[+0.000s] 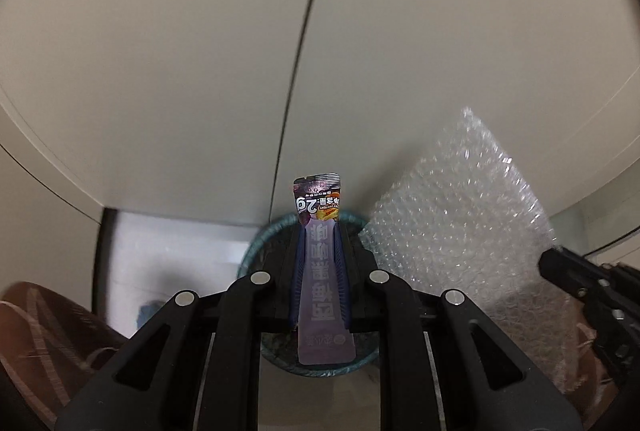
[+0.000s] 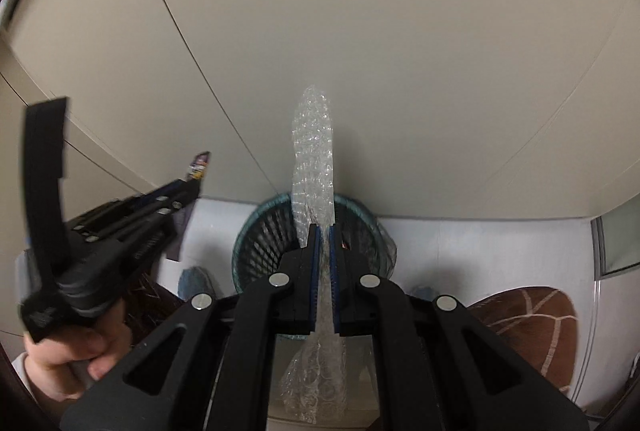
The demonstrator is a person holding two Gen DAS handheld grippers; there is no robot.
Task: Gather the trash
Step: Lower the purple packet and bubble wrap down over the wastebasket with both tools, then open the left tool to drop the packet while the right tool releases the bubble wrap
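The purple snack sachet [image 1: 322, 271] stands clamped flat between the pads of the left gripper [image 1: 320, 263], its long axis running straight out along the fingers, printed end sticking past the tips. Directly beyond and below those tips sits the teal mesh wastebasket [image 1: 256, 243], its rim ringing the sachet on both sides in the left wrist view, so this hand looks lined up over the opening.

To the right, the right gripper [image 2: 325, 251] is clenched on a sheet of bubble wrap [image 2: 314, 167], which rises past the tips and also hangs loose below the fingers. From its own camera the same wastebasket [image 2: 256, 231] lies just past the tips, with the wrap standing over the far rim.

Both hands point steeply down at the bin, and neither piece is inside it yet. I would judge the sachet the simpler drop: stiff, narrow, centred over the mouth. The wrap is wide and floppy and could catch on the rim.

A brown patterned rug [image 2: 532, 327] lies on the floor to the right, and the pale cabinet doors [image 1: 200, 51] stand behind the bin.
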